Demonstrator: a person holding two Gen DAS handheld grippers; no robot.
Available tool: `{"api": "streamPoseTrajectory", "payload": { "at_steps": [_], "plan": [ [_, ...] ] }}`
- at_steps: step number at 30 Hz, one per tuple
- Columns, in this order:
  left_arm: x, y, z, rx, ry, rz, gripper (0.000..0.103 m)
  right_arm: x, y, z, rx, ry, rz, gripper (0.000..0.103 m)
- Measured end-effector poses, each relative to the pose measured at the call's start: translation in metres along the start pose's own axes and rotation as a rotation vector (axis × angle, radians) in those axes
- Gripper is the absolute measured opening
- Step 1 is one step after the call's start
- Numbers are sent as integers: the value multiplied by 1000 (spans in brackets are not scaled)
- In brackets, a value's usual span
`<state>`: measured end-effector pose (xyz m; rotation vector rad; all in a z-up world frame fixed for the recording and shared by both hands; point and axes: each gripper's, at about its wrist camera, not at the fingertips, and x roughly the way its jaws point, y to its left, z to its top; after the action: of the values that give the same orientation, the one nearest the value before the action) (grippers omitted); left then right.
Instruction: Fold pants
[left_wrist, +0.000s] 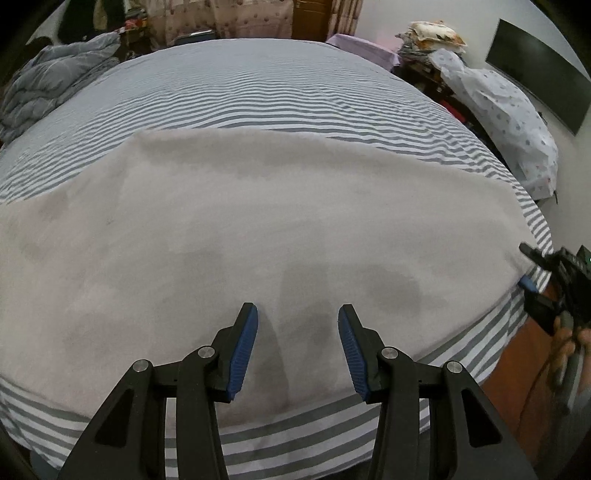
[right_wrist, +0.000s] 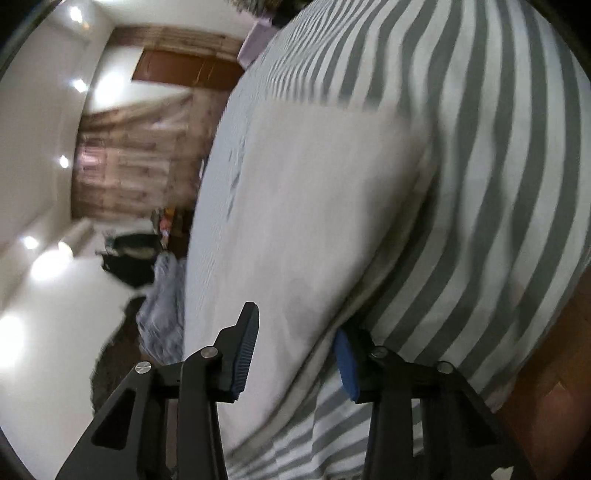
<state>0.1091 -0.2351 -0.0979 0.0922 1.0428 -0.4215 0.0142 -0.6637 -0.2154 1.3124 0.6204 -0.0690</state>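
Pale grey pants (left_wrist: 258, 221) lie spread flat across the near part of a grey-and-white striped bed sheet (left_wrist: 258, 92). My left gripper (left_wrist: 298, 325) hovers open over the pants near their front edge, with nothing between its blue pads. At the far right my right gripper (left_wrist: 524, 266) sits at the pants' right end. In the rolled, blurred right wrist view the pants (right_wrist: 314, 203) run between the right gripper's (right_wrist: 297, 339) jaws. One finger (right_wrist: 247, 350) is over the cloth; the other pad (right_wrist: 345, 362) is tucked under its edge against the sheet (right_wrist: 480, 184). The jaws stand apart.
A rumpled blue-grey duvet (left_wrist: 48, 85) lies at the bed's far left. Piled bedding and pillows (left_wrist: 498, 110) stand off the right side below a dark screen (left_wrist: 535, 81) on the wall. A hand (left_wrist: 569, 339) holds the right gripper beside the wooden bed frame (left_wrist: 517, 369).
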Motion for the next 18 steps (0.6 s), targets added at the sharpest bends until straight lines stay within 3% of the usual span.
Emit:
{"api": "streamPoseTrajectory", "payload": {
  "at_steps": [7, 10, 13, 16, 18],
  "plan": [
    [10, -37, 6, 59, 8, -46, 47, -23, -14, 29, 2, -78, -50, 25],
    [17, -51, 8, 83, 11, -66, 47, -27, -18, 33, 16, -66, -42, 21],
    [24, -59, 5, 104, 15, -69, 48, -28, -2, 28, -25, -80, -56, 19],
    [29, -65, -2, 146, 2, -54, 60, -31, 18, 30, -58, -88, -23, 18],
    [30, -75, -7, 213, -2, -25, 63, -30, 42, 29, -112, -83, 3, 17]
  ]
}}
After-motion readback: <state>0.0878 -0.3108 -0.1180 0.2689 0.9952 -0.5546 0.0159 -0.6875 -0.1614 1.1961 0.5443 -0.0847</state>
